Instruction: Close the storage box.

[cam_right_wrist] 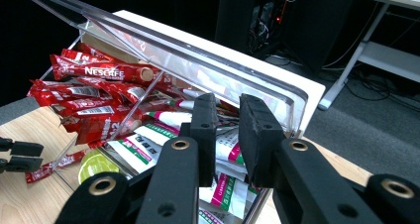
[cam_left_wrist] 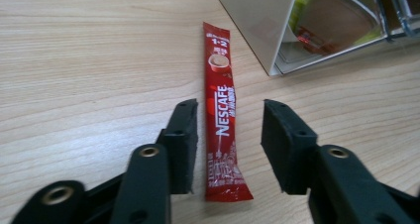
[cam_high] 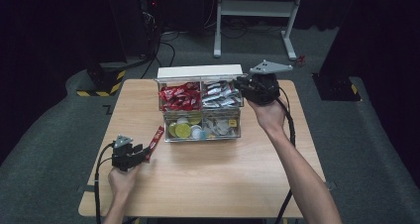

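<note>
A red Nescafe stick (cam_left_wrist: 222, 110) lies flat on the wooden table (cam_high: 208, 174), just left of a clear four-part box (cam_high: 202, 139). My left gripper (cam_left_wrist: 229, 135) is open, one jaw on each side of the stick's near end, without touching it. From above, the stick (cam_high: 157, 136) points from the left gripper (cam_high: 146, 152) toward the box. My right gripper (cam_high: 241, 83) is at the box's back right corner. Its jaws (cam_right_wrist: 228, 115) stand a narrow gap apart at the raised clear lid (cam_right_wrist: 198, 60); whether they pinch it is unclear.
The back left part holds red sticks (cam_high: 179, 96), the back right holds white sachets (cam_high: 220, 95), and the front left holds round pods (cam_high: 182, 130). A white stand (cam_high: 257, 8) and a hazard-striped base (cam_high: 101, 83) are on the floor beyond the table.
</note>
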A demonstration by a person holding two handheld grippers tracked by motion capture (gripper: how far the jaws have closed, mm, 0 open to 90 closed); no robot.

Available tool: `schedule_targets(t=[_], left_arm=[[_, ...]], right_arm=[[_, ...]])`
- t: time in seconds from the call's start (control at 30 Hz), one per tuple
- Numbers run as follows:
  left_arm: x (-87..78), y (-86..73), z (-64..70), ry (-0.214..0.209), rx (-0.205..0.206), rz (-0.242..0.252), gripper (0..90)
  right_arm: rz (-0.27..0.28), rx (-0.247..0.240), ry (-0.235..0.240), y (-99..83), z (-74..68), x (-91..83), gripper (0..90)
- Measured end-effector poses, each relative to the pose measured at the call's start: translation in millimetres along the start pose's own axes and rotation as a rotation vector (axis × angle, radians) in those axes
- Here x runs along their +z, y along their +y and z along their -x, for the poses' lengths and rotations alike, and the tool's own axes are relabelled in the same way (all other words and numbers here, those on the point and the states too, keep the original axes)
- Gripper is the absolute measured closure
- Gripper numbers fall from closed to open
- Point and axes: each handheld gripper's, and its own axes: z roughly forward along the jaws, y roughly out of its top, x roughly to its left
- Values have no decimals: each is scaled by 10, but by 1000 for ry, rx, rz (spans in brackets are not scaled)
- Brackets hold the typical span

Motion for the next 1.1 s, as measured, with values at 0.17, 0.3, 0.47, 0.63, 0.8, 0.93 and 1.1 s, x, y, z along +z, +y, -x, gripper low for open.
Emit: schedule_targets(t=[0.17,0.3,0.47,0.63,0.8,0.93,1.1], left_arm=[[-90,-27,-38,-1,-10,23,521],[-165,-63,-77,4,-21,40,501],[-270,-161,-145,25,-29,60,492],[-300,-240,-210,97,-14,36,488],[-275,-300,-255,161,-5,13,482],[-232,-325,-256,177,-5,6,475],[-163,-328,-254,178,-9,-8,468]], right_arm=[[-2,5,-2,-5,-8,0,769],[-1,5,-2,-8,-13,-4,768],[-1,1,0,-22,-22,-20,769],[0,1,2,-25,-28,-33,767],[1,-6,5,-45,-41,-52,767],[-3,-6,12,-84,-48,-59,766],[-8,-2,20,-129,-56,-68,763]])
